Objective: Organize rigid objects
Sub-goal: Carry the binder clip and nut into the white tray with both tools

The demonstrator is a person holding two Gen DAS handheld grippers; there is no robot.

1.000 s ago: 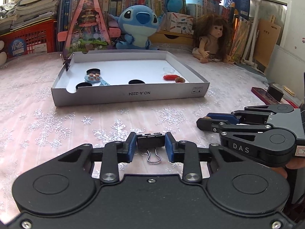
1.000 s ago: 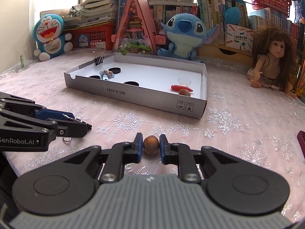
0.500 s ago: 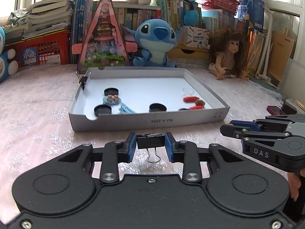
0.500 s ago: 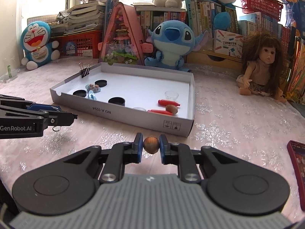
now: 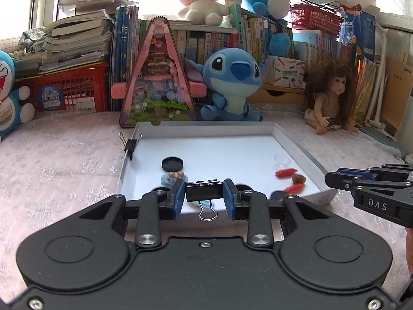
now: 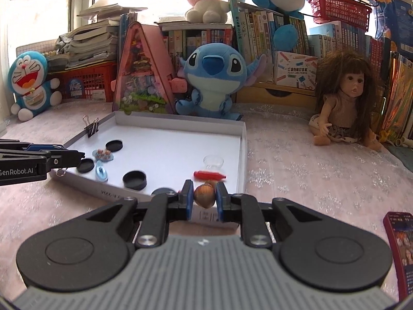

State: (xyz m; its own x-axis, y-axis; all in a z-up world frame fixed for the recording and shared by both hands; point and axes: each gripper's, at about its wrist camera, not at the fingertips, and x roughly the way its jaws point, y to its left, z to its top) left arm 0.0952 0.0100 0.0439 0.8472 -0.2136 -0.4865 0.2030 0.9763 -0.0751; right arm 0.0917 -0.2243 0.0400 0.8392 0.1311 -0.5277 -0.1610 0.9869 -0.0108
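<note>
Surface [image 5: 64, 160]: a pink cloth with a snowflake pattern was seen spread across it, with books and plush toys lined along the far side.
Tray [image 5: 291, 139]: a shallow white cardboard box lid was seen lying flat on the surface, in front of both grippers.
Blue plush [image 6: 214, 77]: it was seated just beyond the tray's far edge, beside a pink triangular toy house [image 6: 142, 77] on its left.
Doll [image 6: 346, 100]: it was seated on the surface, well to the right of the tray.
Left gripper [image 5: 204, 199]: it was seen clamped on a black binder clip [image 5: 204, 192], held above the tray's near edge, the clip's wire handle hanging down.
Right gripper [image 6: 204, 201]: it was seen clamped on a brown nut [image 6: 204, 198], held over the tray's near right corner.
Black discs [image 6: 134, 179]: several were seen lying inside the tray's left half.
Second binder clip [image 5: 130, 146]: it was seen clipped upright onto the tray's left wall, toward the far corner.
Clear cup [image 6: 213, 162]: it was seen resting inside the tray near the right wall.
Red pieces [image 5: 285, 172]: two were seen lying in the tray's near right part, with another brown nut [image 5: 299, 179] between them.
</note>
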